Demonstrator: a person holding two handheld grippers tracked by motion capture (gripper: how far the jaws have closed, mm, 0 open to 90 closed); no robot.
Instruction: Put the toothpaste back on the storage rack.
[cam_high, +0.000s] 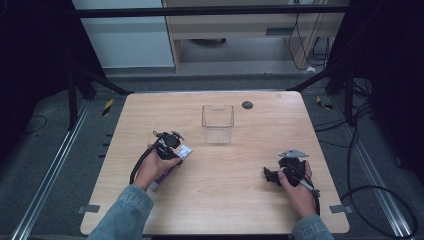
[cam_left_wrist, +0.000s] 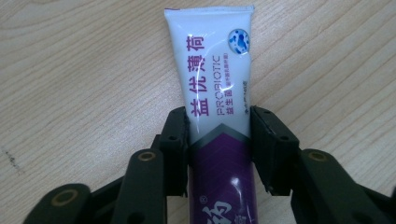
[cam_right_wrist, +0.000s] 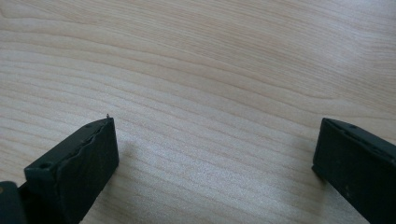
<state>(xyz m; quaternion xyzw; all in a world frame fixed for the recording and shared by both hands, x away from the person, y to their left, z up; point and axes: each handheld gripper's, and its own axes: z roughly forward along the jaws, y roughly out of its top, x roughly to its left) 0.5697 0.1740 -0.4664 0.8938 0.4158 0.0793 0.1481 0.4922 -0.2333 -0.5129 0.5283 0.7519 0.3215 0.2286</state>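
A toothpaste tube (cam_left_wrist: 217, 70), white at its crimped end and purple lower down, lies flat on the wooden table (cam_high: 225, 205). My left gripper (cam_left_wrist: 218, 128) is shut on the toothpaste tube, one jaw pressed against each side at the white-purple boundary. In the high view the left gripper (cam_high: 172, 149) sits at the table's left middle, with the tube (cam_high: 184, 152) sticking out beyond it. My right gripper (cam_high: 271, 175) rests at the right front, and in its own view the right gripper (cam_right_wrist: 215, 140) stands open over bare wood.
A clear, empty rectangular container (cam_high: 218, 125) stands upright at the table's centre back. A small black disc (cam_high: 247, 105) lies near the far edge. Cables run across the floor to the right of the table.
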